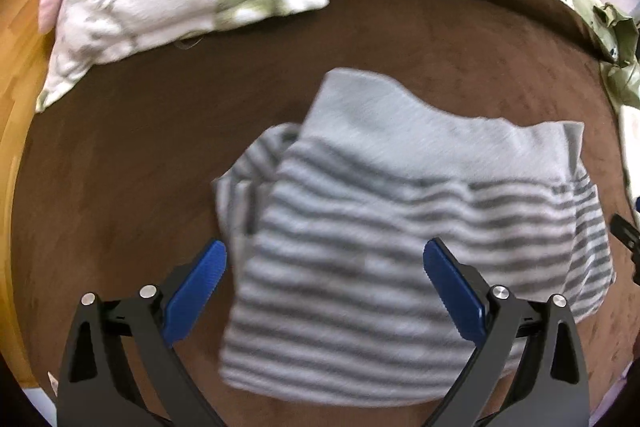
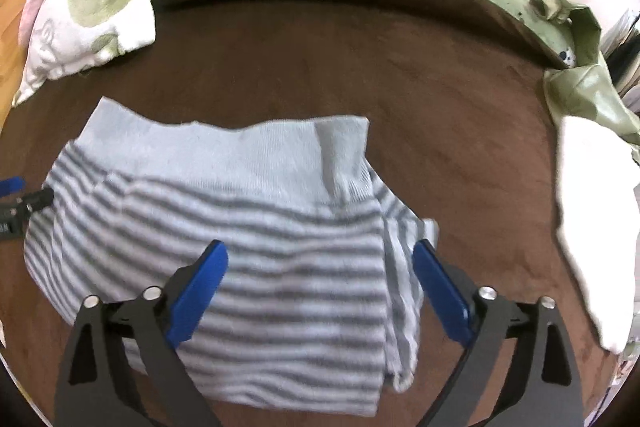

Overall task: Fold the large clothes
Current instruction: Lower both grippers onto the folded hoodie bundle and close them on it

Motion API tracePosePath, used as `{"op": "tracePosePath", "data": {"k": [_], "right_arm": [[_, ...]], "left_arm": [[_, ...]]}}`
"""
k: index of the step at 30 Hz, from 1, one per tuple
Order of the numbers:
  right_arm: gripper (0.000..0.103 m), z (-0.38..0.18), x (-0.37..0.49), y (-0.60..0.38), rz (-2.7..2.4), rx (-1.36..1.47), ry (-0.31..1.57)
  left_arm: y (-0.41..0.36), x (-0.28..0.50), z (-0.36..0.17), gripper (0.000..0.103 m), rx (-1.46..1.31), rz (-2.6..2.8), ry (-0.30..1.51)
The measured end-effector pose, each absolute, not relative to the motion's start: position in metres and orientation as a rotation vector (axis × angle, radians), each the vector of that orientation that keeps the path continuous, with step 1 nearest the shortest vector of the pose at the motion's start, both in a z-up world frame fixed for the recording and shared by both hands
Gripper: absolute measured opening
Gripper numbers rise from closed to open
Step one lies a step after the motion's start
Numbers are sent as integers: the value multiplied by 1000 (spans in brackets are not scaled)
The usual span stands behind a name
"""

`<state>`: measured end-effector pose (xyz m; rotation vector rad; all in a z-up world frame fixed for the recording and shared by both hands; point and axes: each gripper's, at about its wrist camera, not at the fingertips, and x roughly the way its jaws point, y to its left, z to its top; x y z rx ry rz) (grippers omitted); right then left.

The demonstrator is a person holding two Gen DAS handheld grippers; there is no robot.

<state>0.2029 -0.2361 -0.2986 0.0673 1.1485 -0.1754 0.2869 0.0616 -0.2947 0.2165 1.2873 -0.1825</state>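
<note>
The striped garment (image 2: pixel 248 247) lies folded on the brown surface (image 2: pixel 360 75), near its middle, its plain grey band on the far side. Both the left tool (image 1: pixel 324 279) and the right tool (image 2: pixel 320 279) are spread wide above it and pinch nothing. To finish well, I would check the edges lie even — a side flap sticks out. The stripes are blurred, and the near edge is hidden behind the tools.

Both wrist views look steeply down, somewhat blurred, sharing the striped garment (image 1: pixel 400 247) (image 2: pixel 240 247).
</note>
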Motion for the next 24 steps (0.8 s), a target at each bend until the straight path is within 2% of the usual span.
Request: {"op": "tracePosePath", "data": {"k": [5, 12, 24], "right_arm": [[97, -312, 174, -250, -151, 76, 1176], [97, -340, 153, -272, -111, 111, 1188], [97, -392, 153, -316, 1, 359, 1188]], "left_arm": [[97, 281, -309, 97, 175, -197, 1338], [138, 280, -357, 98, 38, -249, 1420], [163, 298, -392, 98, -81, -394, 1442]]}}
